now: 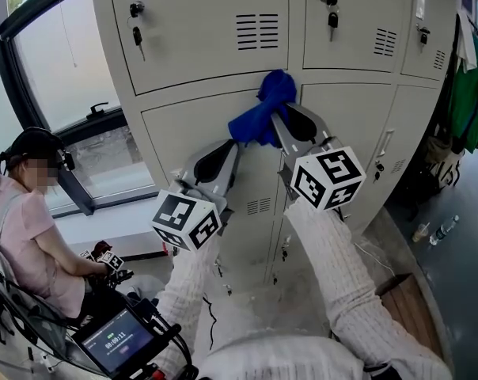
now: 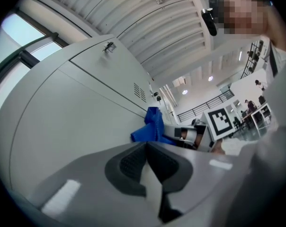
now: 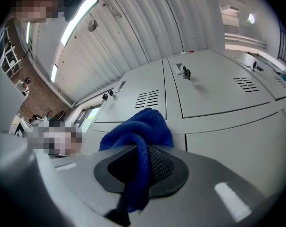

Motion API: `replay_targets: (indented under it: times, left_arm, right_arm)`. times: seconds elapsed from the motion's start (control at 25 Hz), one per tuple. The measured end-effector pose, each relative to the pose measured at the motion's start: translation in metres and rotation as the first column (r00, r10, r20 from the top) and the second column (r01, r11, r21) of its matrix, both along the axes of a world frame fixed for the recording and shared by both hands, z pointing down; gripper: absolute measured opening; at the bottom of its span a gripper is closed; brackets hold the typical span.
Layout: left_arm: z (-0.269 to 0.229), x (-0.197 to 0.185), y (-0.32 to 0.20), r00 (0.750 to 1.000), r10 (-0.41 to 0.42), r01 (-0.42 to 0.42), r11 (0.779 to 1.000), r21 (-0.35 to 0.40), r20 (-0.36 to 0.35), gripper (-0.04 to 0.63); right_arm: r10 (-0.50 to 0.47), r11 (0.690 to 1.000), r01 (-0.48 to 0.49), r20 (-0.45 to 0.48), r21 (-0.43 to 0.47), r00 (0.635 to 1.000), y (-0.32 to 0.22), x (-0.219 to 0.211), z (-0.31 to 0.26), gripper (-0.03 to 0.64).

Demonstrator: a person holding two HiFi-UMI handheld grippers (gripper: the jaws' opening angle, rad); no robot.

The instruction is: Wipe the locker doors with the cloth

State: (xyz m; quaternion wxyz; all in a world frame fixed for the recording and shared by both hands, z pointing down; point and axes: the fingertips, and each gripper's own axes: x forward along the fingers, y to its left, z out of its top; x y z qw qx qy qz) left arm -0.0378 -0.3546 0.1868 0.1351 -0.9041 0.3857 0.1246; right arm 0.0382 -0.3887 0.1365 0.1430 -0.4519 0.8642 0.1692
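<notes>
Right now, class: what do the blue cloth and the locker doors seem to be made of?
Blue cloth: soft textile, likely microfibre; it bunches in folds, fuzzy surface. Locker doors: probably painted sheet metal; smooth pale grey, punched vent slots.

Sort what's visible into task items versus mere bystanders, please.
In the job:
- blue cloth, clamped in the right gripper
- locker doors
- left gripper, shut and empty

Just there:
- seated person
- hanging keys
- green garment
- bottle
</notes>
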Motion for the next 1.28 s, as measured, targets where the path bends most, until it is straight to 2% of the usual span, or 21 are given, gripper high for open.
replay_targets:
  times: [0.12,0.28,0.6,0.92,1.28]
  left_arm:
    - [0.008,0.0,-0.002,1.0,0.003,-0.003,1.0,-0.015,0.014,0.006]
    - [0.024,-0.004,-0.006,1.0,0.002,-0.003,0.998,-0.055,-0.004,0.006]
    - [0.076,-0.004,-0.008,1.0,0.003,-0.006,0.988,-0.154,-0.019,0.006]
    - [0.143,0.006,-0.007,0.999,0.003,-0.014,0.961,-0.277,-0.038,0.006]
    - [0.2,-0.002,-0.009,0.998,-0.044,0.022,0.919,-0.395,-0.046,0.006]
  right_arm:
    - [-0.018,1.0,0.018,0.016,-0.016,1.0,0.0,0.0,0.007,0.054]
    - [-0.001,0.999,0.001,-0.001,-0.044,1.0,-0.002,0.001,0.03,0.054]
    - [-0.006,0.988,0.003,-0.022,-0.154,1.0,-0.003,-0.001,0.098,0.054]
    - [-0.024,0.96,0.007,-0.058,-0.28,0.998,-0.001,-0.008,0.176,0.054]
    - [-0.04,0.898,-0.008,-0.1,-0.439,0.994,-0.007,-0.01,0.265,0.054]
